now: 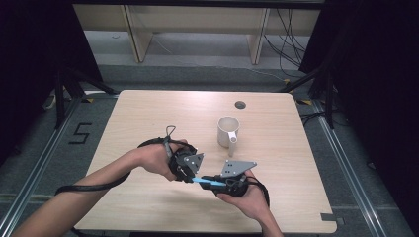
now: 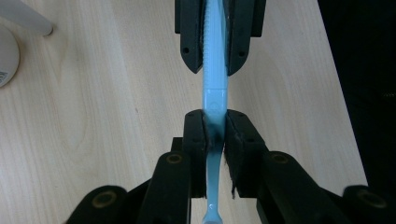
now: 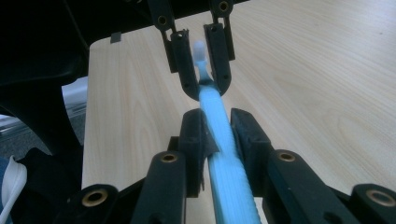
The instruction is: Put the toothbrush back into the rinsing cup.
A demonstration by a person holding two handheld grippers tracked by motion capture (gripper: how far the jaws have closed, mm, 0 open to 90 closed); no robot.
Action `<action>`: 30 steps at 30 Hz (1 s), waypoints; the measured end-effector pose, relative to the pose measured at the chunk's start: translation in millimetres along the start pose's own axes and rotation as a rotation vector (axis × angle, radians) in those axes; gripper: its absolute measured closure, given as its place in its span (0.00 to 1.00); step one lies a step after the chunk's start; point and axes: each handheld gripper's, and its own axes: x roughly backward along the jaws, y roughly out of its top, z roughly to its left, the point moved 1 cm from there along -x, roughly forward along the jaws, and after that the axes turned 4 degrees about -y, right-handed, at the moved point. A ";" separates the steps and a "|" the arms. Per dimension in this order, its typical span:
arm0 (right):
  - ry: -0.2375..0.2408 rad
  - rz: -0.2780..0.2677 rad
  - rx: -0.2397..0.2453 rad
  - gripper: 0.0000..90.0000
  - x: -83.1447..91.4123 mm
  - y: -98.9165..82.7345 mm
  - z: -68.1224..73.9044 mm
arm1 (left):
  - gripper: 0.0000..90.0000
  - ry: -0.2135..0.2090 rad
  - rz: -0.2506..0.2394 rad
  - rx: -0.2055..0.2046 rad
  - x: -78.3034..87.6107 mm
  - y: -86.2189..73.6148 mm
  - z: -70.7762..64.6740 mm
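A light blue toothbrush (image 1: 200,181) hangs level above the table, held between both grippers near the front middle. My left gripper (image 1: 186,174) is shut on its thin neck; in the left gripper view the pads (image 2: 197,135) press the toothbrush (image 2: 215,93) from both sides. My right gripper (image 1: 211,182) faces it, with its jaws closed on the ribbed handle (image 3: 226,158). In the right gripper view my right gripper (image 3: 218,122) holds the handle, and the pale brush end pokes out beyond the left gripper (image 3: 201,84). The right gripper (image 2: 215,65) shows at the top of the left gripper view.
A cream mug (image 1: 228,132) stands upright behind the grippers, its handle toward me. A round cable hole (image 1: 240,104) sits near the far edge of the wooden table (image 1: 148,113). Dark curtains and stands flank the table.
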 end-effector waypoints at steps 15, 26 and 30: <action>0.033 -0.012 -0.015 0.88 4.3 -1.7 -1.1 | 0.87 -0.002 -0.018 -0.004 0.2 2.4 -2.0; -0.024 -0.013 -0.017 0.88 12.1 -3.8 -5.8 | 0.72 0.102 -0.143 0.078 11.0 -1.8 -5.9; -0.066 -0.022 -0.049 0.88 16.6 -7.2 -10.7 | 0.67 0.166 -0.246 0.104 18.2 -8.5 -12.3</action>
